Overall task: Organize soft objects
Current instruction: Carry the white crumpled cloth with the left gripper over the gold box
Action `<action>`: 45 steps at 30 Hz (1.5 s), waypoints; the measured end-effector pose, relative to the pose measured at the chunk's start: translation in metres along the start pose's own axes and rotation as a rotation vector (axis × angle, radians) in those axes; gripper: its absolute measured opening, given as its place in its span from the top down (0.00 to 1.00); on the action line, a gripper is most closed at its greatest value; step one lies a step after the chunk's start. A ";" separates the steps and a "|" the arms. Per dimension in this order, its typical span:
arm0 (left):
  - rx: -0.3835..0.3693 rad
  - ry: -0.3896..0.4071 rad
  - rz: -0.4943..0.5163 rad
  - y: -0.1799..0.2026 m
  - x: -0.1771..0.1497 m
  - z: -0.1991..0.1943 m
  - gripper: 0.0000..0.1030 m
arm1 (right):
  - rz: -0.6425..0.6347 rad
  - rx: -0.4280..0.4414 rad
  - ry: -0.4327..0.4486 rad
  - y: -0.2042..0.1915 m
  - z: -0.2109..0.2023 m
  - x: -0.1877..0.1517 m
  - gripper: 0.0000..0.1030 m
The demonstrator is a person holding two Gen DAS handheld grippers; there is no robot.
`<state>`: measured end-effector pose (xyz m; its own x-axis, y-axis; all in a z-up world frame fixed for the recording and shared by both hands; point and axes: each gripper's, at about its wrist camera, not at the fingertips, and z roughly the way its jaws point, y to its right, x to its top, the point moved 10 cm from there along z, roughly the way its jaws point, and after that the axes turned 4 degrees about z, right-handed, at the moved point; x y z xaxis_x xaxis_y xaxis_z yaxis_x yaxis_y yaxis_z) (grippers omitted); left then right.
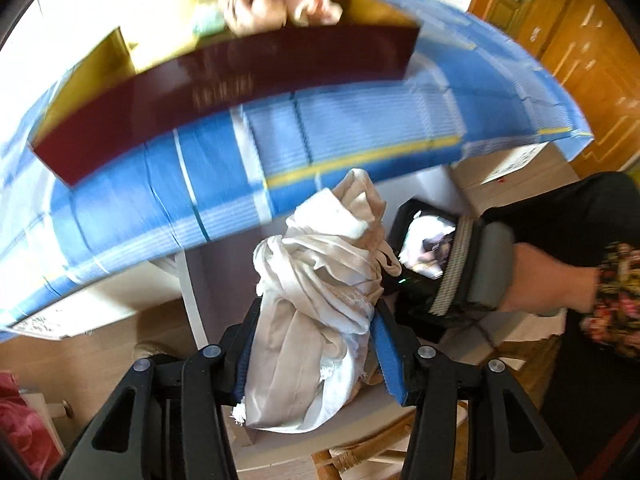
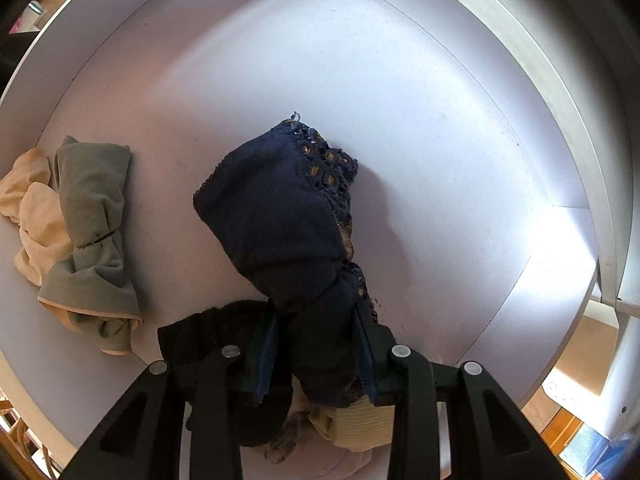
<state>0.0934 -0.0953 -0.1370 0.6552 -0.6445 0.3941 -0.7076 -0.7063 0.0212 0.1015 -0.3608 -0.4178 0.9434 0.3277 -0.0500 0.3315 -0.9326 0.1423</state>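
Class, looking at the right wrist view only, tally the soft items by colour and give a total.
Navy lace-trimmed garment, held in the right gripper: 1
Grey-green cloth: 1
Cream cloth: 1
Black cloth: 1
Pale yellow ribbed cloth: 1
Total: 5

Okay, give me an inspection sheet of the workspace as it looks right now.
Surface: pale drawer-like compartment in the right wrist view; blue plaid cloth over a table in the left wrist view.
Job's things: cream garment; navy lace garment; grey-green garment on a beige one; black garment.
Clutter: dark red box; plush toy behind it.
Grippers: left hand-held gripper shut on the cream garment; right hand-held gripper shut on the navy lace garment.
Cables: nothing seen.
Surroundings: wooden cabinets; image blurred.
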 end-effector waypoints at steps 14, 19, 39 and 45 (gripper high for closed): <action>0.044 0.184 -0.086 -0.068 0.128 -0.115 0.50 | 0.005 0.002 -0.004 0.002 -0.002 0.002 0.67; 0.079 0.198 -0.161 -0.103 0.172 -0.117 0.50 | 0.020 0.014 -0.007 0.003 -0.001 0.003 0.67; 0.173 0.088 -0.332 -0.178 0.243 -0.012 0.49 | 0.074 0.071 -0.009 0.020 -0.001 0.005 0.67; 0.196 0.058 -0.360 -0.194 0.246 0.011 0.49 | 0.074 0.070 -0.008 0.022 0.000 0.005 0.67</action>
<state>0.3946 -0.1199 -0.0538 0.8318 -0.3325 0.4444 -0.3685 -0.9296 -0.0057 0.1134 -0.3795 -0.4145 0.9653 0.2564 -0.0495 0.2596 -0.9627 0.0761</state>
